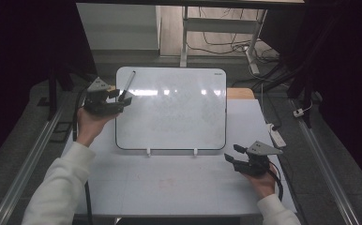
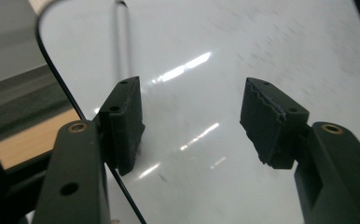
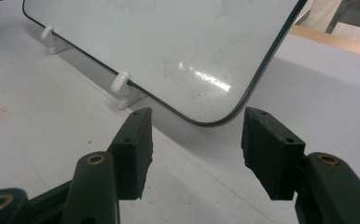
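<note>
The left tool (image 1: 123,97), jaws apart and empty, is held level at the whiteboard's (image 1: 179,112) far-left corner, just beside the marker (image 1: 129,80), which lies there with its long axis running toward the counter's (image 1: 169,183) far edge. The right tool (image 1: 233,157), jaws also wide and empty, rests near the counter's right edge, aimed at the whiteboard's near-right corner.

Marker (image 1: 128,82): slim, dark, lying lengthwise on whiteboard (image 1: 179,136) upper-left corner
</note>
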### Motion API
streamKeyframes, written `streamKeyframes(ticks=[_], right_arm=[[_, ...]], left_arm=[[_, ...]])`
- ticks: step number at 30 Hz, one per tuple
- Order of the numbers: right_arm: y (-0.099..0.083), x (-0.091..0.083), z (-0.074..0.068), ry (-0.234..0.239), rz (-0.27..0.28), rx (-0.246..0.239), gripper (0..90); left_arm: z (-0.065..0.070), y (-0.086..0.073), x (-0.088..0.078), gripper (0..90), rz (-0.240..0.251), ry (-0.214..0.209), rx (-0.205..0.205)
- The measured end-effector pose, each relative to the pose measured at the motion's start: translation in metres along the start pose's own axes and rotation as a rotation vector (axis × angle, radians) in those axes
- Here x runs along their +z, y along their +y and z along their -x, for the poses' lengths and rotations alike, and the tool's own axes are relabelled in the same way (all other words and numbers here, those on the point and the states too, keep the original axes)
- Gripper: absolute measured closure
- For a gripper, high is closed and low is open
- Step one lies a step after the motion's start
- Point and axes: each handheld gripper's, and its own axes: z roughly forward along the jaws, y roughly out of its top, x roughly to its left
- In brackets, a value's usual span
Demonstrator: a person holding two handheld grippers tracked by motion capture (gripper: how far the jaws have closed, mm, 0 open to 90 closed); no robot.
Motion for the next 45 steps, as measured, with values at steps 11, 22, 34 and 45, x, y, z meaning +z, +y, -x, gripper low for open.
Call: streamKeyframes(ticks=[11, 22, 34, 45], right_arm=[[-0.002, 0.0, 0.003, -0.002, -0.014, -0.027, 41.5], [-0.004, -0.003, 0.006, -0.002, -0.005, -0.029, 40.6], [-0.008, -0.009, 0.005, 0.021, -0.01, -0.059, 38.2], [-0.013, -0.01, 0.006, 0.021, -0.028, -0.079, 37.0]], left_arm=[[0.025, -0.049, -0.025, 36.4, -0.011, -0.069, 0.008], [0.049, -0.098, -0.037, 32.2, -0.053, -0.124, -0.014], [0.063, -0.146, -0.04, 30.0, -0.116, -0.167, -0.047], [0.064, -0.16, -0.038, 27.8, -0.136, -0.163, -0.056]])
